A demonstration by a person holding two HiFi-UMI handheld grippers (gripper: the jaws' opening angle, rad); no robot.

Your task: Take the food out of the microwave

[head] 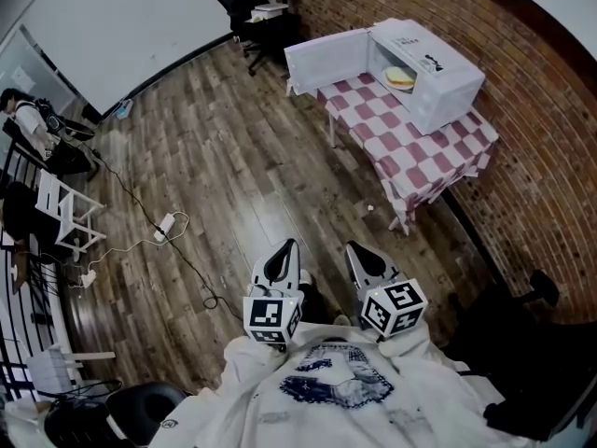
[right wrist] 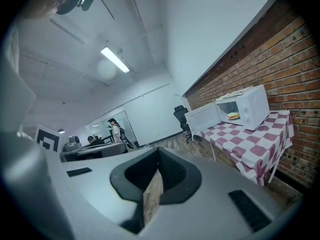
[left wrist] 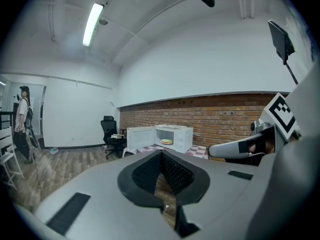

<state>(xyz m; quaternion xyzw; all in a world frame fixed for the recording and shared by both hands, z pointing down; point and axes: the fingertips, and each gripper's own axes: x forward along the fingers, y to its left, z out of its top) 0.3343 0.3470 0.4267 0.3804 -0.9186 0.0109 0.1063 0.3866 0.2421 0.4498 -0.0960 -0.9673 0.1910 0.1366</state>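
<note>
A white microwave (head: 438, 73) stands far ahead on a table with a red-and-white checked cloth (head: 420, 152), against the brick wall. Its door (head: 326, 59) hangs open to the left. Inside lies the food (head: 400, 77), pale yellow and flat. The left gripper view shows the microwave (left wrist: 175, 136) and food (left wrist: 166, 141) small and distant. In the right gripper view, microwave (right wrist: 247, 109) and food (right wrist: 233, 116) sit at the right. My left gripper (head: 290, 246) and right gripper (head: 354, 248) are held side by side close to my body, both shut and empty, pointing toward the table across bare wood floor.
A black office chair (head: 247, 7) stands left of the open door. A cable with a power strip (head: 164, 226) trails over the floor at left. White folding chairs (head: 63, 208) and seated people (head: 28, 119) are at the far left. Dark bags (head: 522, 362) lie at lower right.
</note>
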